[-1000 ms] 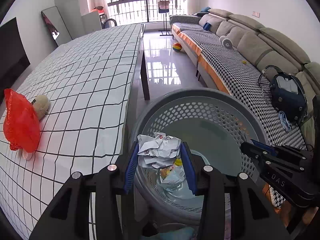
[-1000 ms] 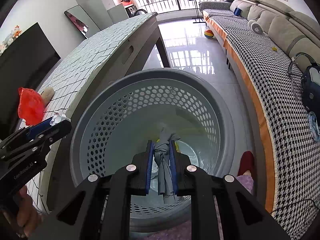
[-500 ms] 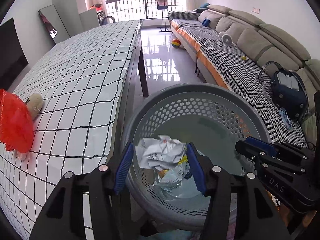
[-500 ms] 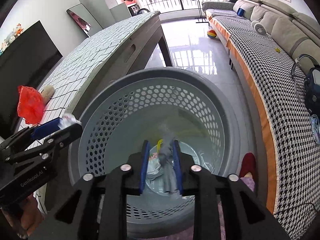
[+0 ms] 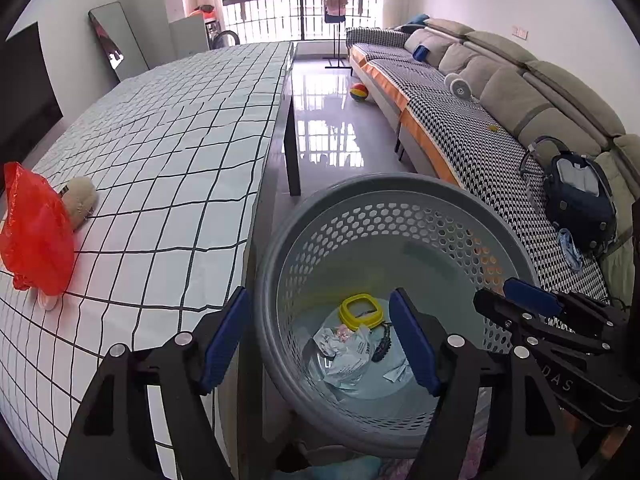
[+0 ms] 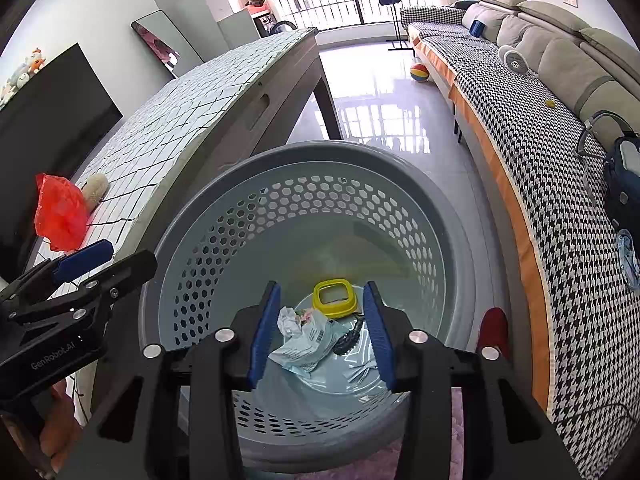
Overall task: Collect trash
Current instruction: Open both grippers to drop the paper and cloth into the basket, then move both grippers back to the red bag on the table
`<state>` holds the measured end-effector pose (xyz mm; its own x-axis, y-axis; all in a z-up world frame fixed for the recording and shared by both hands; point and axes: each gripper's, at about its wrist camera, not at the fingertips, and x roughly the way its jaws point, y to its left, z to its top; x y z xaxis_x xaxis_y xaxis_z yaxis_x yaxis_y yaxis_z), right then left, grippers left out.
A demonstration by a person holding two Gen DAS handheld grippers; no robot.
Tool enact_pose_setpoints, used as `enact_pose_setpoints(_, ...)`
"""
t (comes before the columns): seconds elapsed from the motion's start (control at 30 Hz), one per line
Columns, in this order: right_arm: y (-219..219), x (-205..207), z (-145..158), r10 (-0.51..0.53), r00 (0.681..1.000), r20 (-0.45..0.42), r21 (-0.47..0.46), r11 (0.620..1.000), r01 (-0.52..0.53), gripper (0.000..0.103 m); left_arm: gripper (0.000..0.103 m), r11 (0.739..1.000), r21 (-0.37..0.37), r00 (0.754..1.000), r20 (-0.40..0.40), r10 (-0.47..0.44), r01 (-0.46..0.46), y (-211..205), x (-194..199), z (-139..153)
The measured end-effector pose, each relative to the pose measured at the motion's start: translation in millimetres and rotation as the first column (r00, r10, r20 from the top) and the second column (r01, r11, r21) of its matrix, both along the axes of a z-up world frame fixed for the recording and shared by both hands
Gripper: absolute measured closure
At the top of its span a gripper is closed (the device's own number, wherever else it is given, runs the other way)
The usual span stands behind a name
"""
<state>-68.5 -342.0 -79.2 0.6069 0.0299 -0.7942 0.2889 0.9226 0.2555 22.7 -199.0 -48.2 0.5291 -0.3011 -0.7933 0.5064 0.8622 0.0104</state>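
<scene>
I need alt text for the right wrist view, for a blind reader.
The right gripper, jaws open and empty, hangs over a grey perforated basket holding crumpled paper and a yellow ring. A red plastic bag lies on the checked table at left.

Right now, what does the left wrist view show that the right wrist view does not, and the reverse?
Only the left wrist view shows the tabletop from above, with its grid cloth spread wide. Only the right wrist view shows the plush toys beside the dark screen and the red object behind the basket. Both show the grey basket with crumpled paper and a yellow ring, the red bag, and both open grippers: left gripper, right gripper.
</scene>
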Motion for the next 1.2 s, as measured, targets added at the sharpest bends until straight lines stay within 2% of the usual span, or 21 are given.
enact_pose_setpoints(0.17, 6.1, -2.3, 5.8, 0.003, 1.000, 0.012, -0.023, 1.000, -0.002, 0.051, 0.027, 1.000, -0.008, 1.000, 0.016, 0.006, -0.006, 3.7, -3.3, 5.8)
enact_pose_setpoints(0.33, 14.2, -4.0, 13.0, 0.012, 1.000, 0.027, -0.050, 0.999, -0.011, 0.041, 0.011, 0.999, -0.025, 0.999, 0.027, 0.027, -0.026, 12.3, -4.2, 10.6)
enact_pose_setpoints(0.4, 17.0, -4.7, 14.8, 0.016, 0.999, 0.030, -0.055, 0.998, -0.014, 0.039, 0.009, 0.999, -0.031, 0.999, 0.030, 0.036, -0.035, 16.7, -4.3, 12.3)
enact_pose_setpoints(0.83, 43.8, -0.5, 28.5, 0.052, 0.997, 0.059, -0.086, 0.995, -0.046, 0.029, 0.008, 0.991, -0.072, 0.990, 0.080, 0.119, -0.113, 59.7, -4.8, 32.0)
enact_pose_setpoints(1.2, 91.4, 29.5, 40.5, 0.159, 0.982, 0.097, -0.085, 0.985, -0.151, 0.028, 0.007, 0.973, -0.085, 0.968, 0.111, 0.225, -0.216, 126.3, 1.0, 45.4)
